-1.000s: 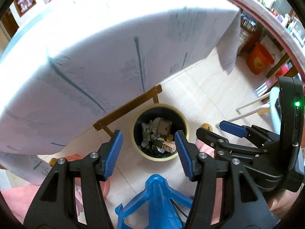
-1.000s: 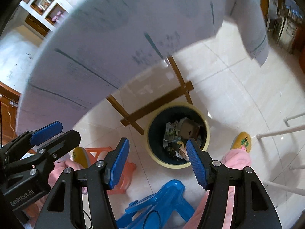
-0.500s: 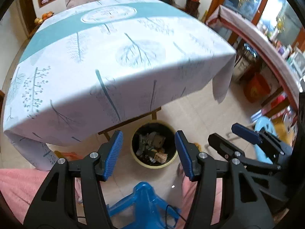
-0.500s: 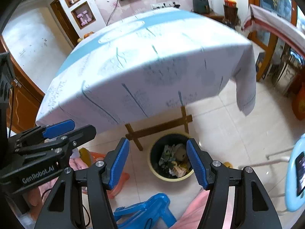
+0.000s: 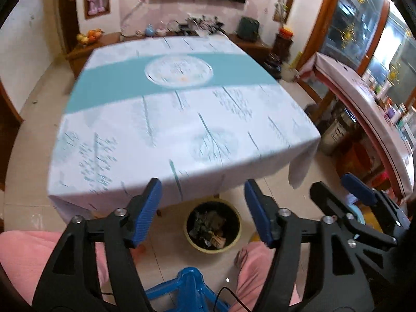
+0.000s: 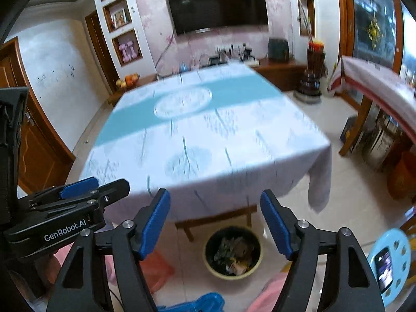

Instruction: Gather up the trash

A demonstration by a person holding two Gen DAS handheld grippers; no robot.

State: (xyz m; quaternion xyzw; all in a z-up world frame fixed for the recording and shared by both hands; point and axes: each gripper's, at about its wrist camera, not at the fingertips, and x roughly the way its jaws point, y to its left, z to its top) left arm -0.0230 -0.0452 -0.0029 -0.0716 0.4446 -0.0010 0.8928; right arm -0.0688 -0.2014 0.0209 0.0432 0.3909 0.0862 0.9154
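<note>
Hanging above the floor, the left tongs [image 5: 202,208] are spread wide with nothing between their blue pads, and they face a tabletop [image 5: 182,130] draped in a white cloth with a teal band across it. Left of the tabletop in the right wrist view stands a wooden door [image 6: 33,140], and a bowl of fruit [image 5: 89,35] sits on a low cabinet by the far wall. A dark television [image 6: 217,6] hangs on that wall, above the tabletop's far edge.

Below the near edge of the cloth, on the tiled floor, stands a round trash bin [image 5: 212,226] with a yellowish rim, and crumpled trash fills its dark inside. It shows between the pads of the left tongs, and in the right wrist view it appears as well [image 6: 232,252], between the pads there. A blue plastic stool [image 5: 187,291] sits just in front of it, at the bottom of the picture.

The right tongs [image 6: 215,221] are likewise gaping and empty. To their right, a phone [image 6: 384,265] lies on a pale blue stool [image 6: 397,249]. Pink trouser legs show at the lower edges of both views.
</note>
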